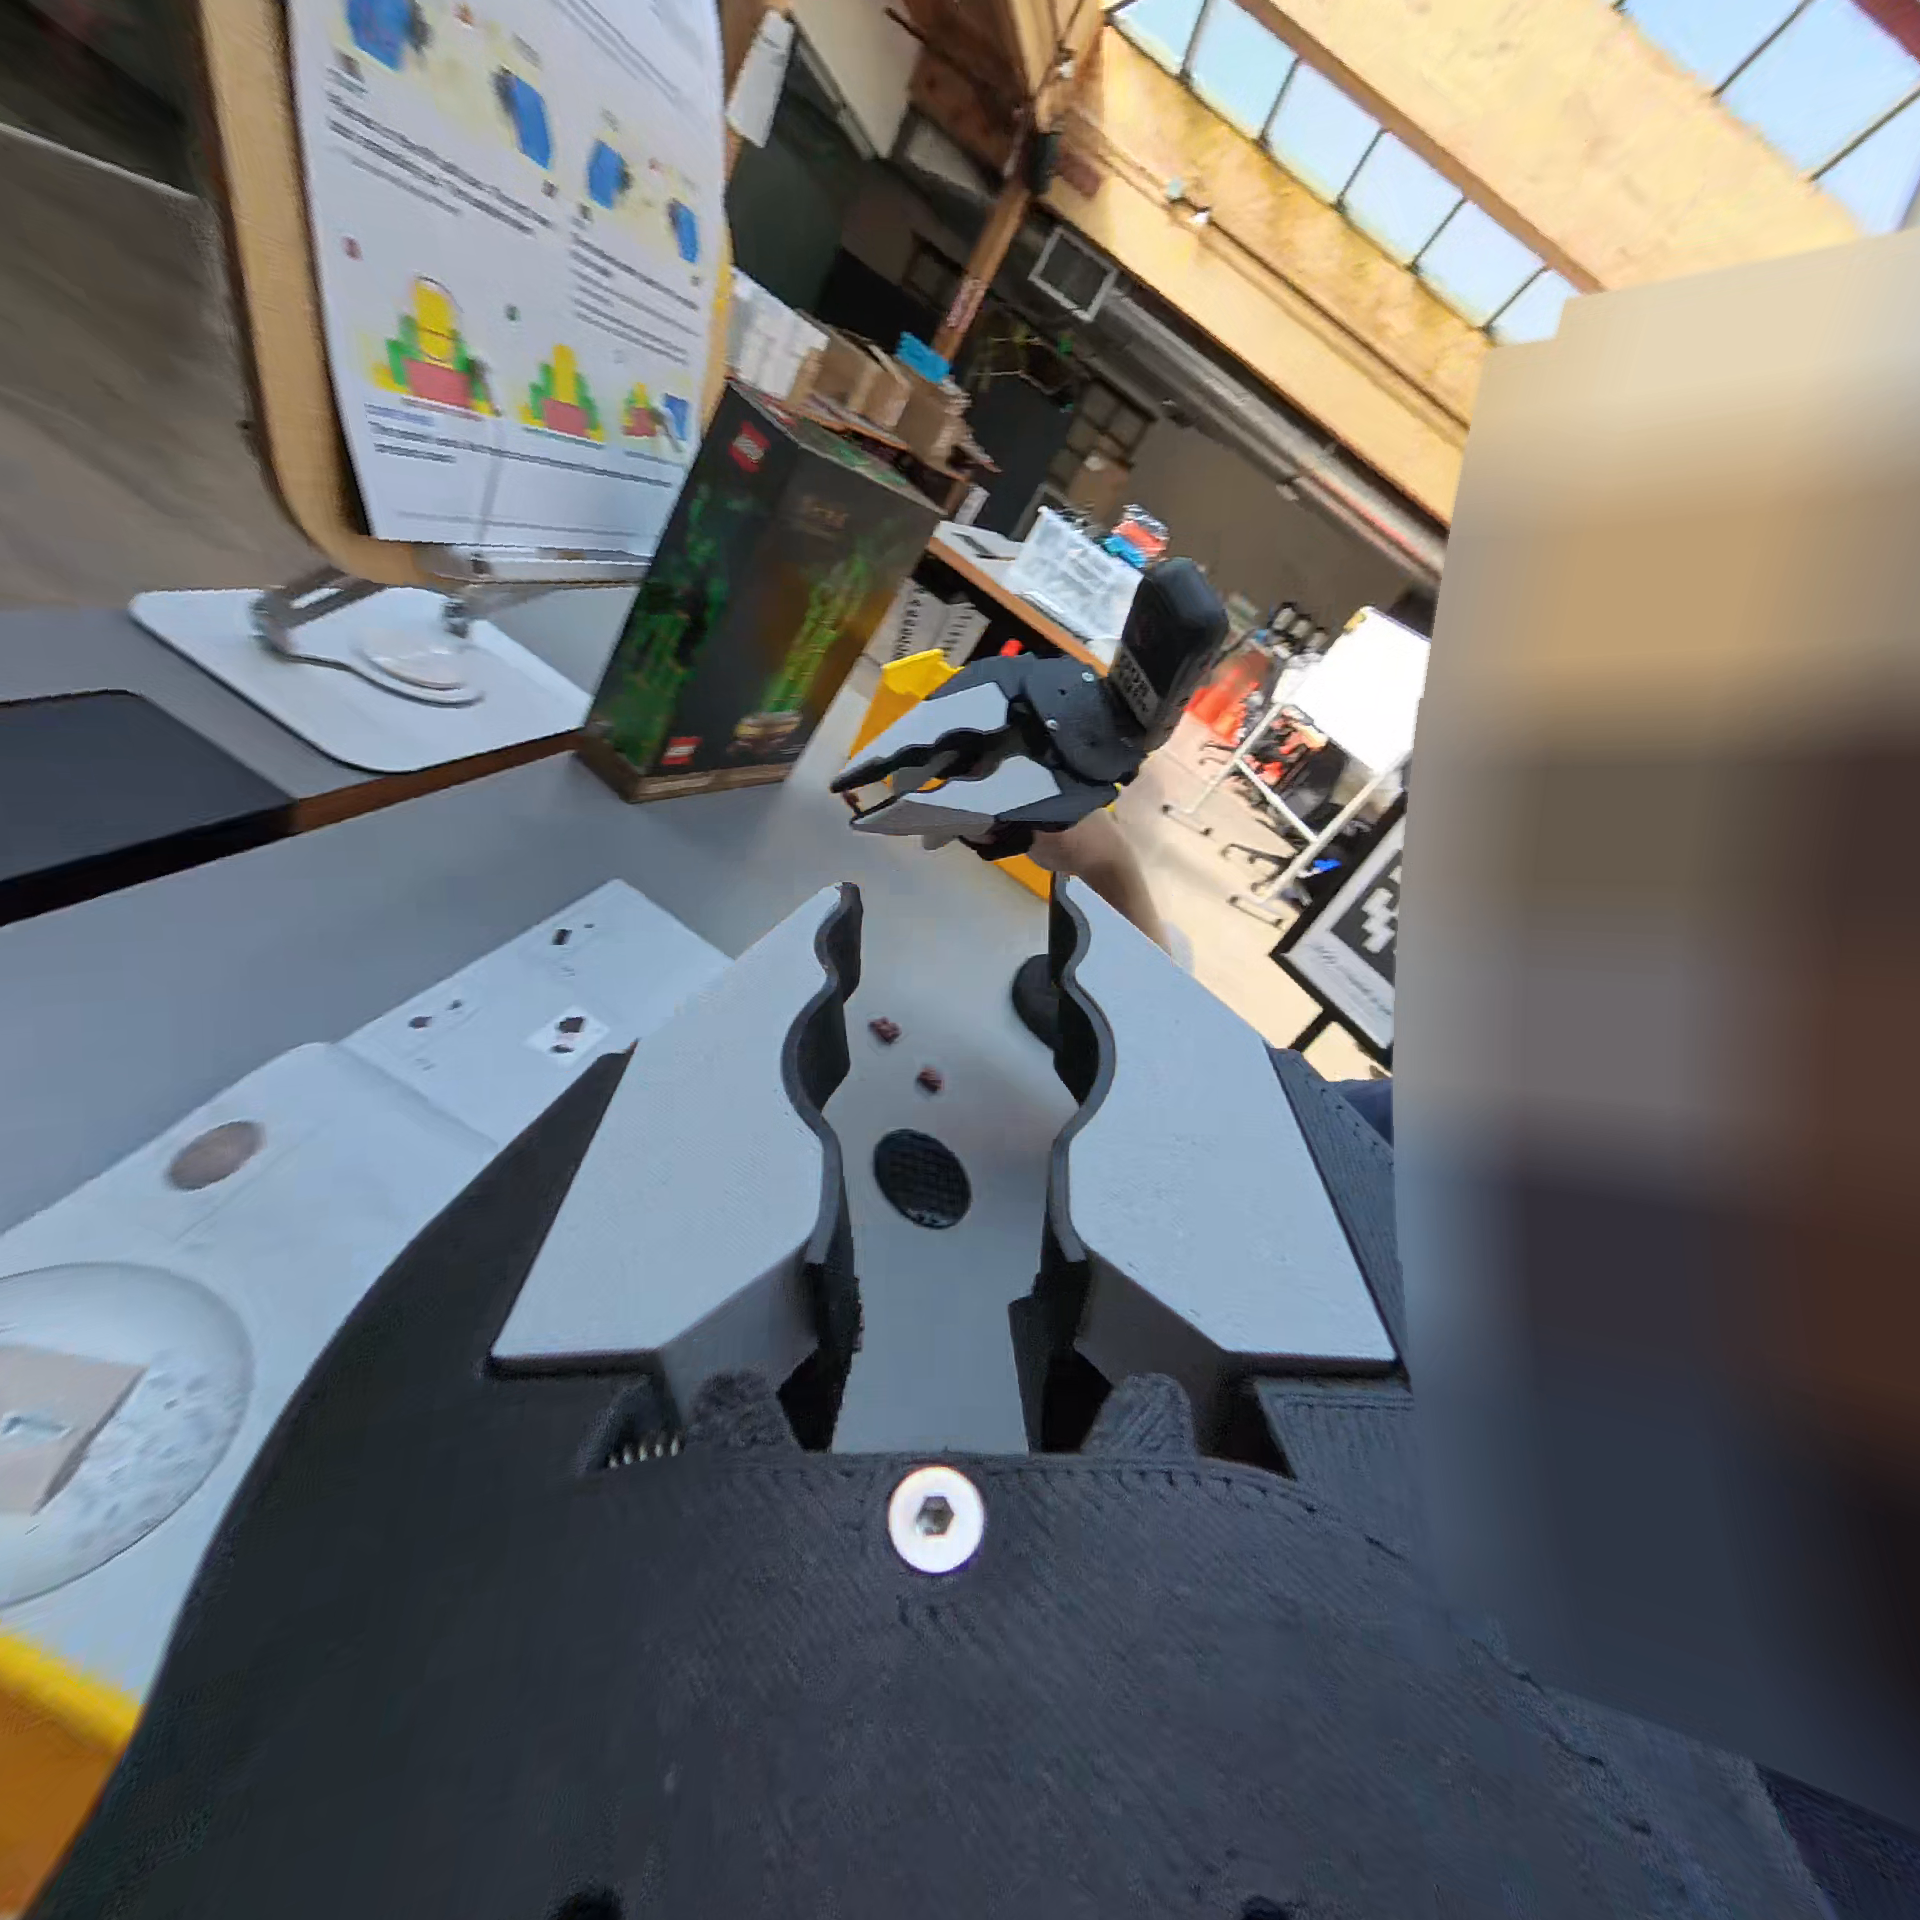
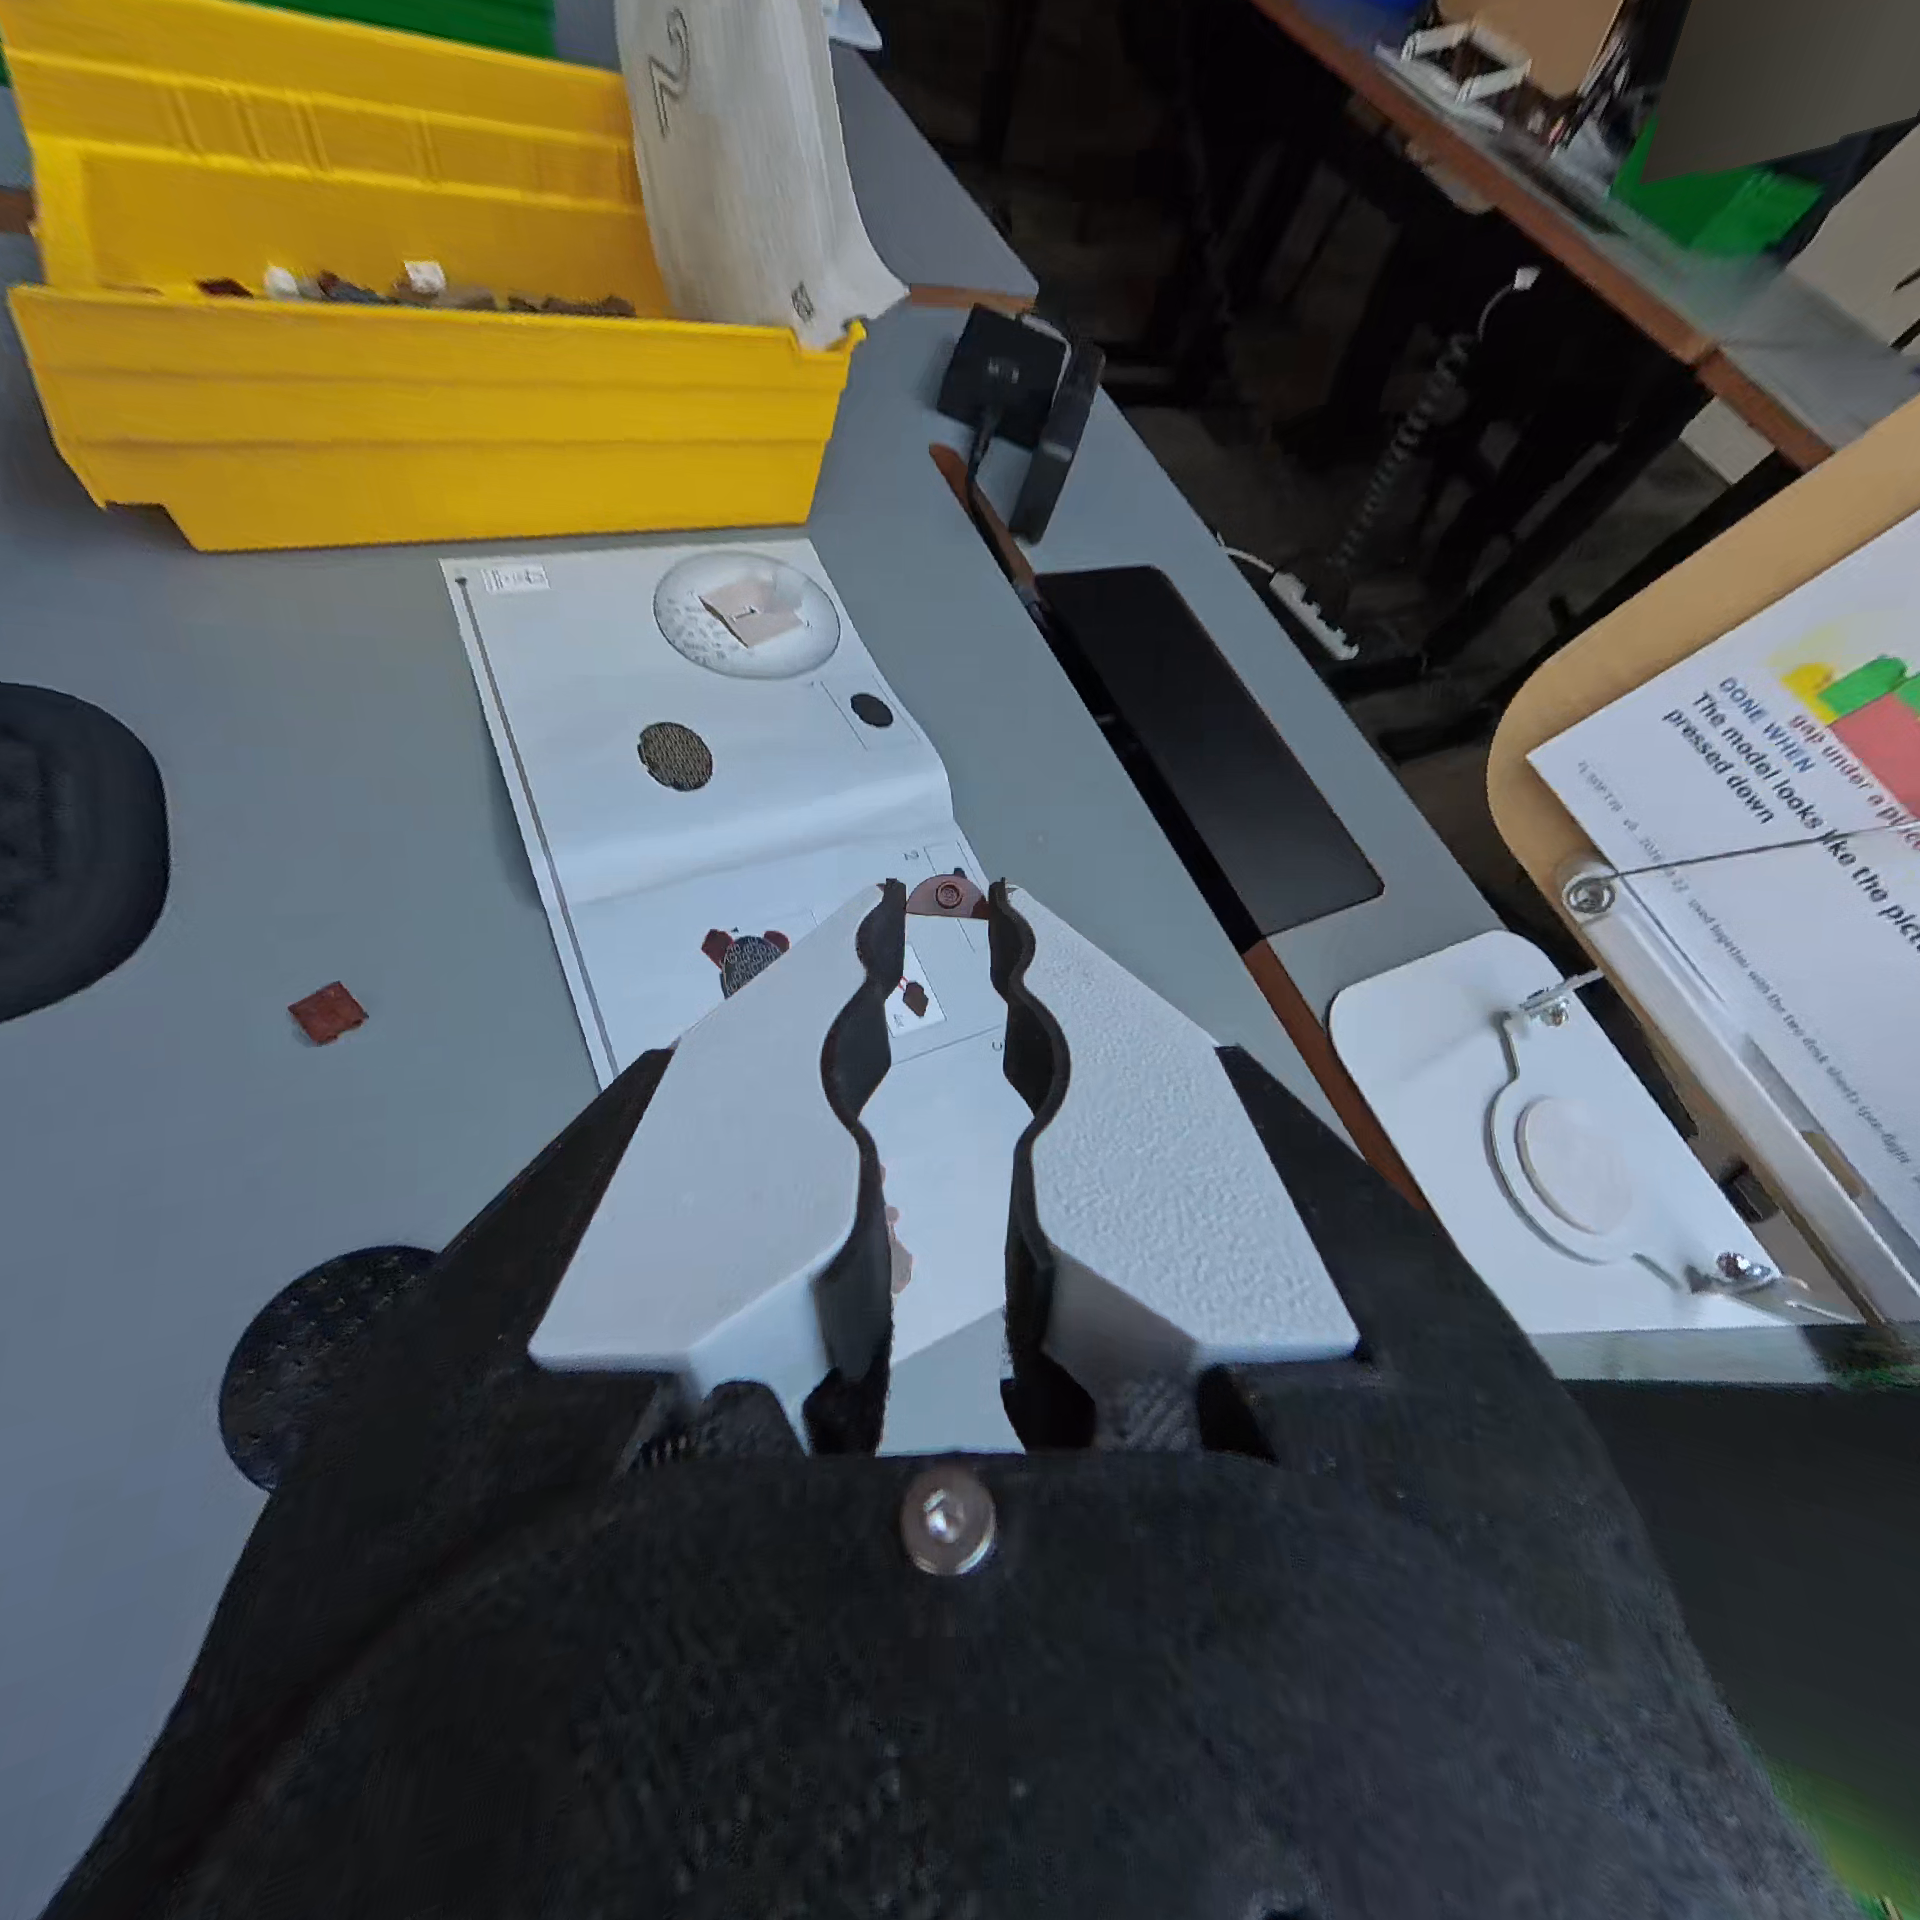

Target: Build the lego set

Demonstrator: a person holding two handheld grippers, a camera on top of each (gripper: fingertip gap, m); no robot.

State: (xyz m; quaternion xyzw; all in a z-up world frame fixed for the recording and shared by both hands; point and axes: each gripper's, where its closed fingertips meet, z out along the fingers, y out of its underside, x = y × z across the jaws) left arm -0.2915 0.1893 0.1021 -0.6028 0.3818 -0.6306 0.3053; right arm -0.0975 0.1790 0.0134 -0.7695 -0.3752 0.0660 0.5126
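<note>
Daylight enters through roof skylights [image 1: 1455, 177] and brightens the ceiling. The grey table [image 2: 312, 779] is evenly lit, with soft shadows. Both wide-angle views bend at the edges. The instruction sheet [image 1: 499, 260] is motion-blurred; the corners smear.

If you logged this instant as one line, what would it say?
right gripper: shut on small reddish-brown lego piece, above paper instruction booklet | left gripper: open, empty, over grey table

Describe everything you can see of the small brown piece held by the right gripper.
The small brown piece is flat, reddish-brown plastic with a curved edge and one round stud on top. The right gripper pinches it at the very fingertips, one on each side. It is held in the air above the open instruction booklet, touching nothing else.
</note>
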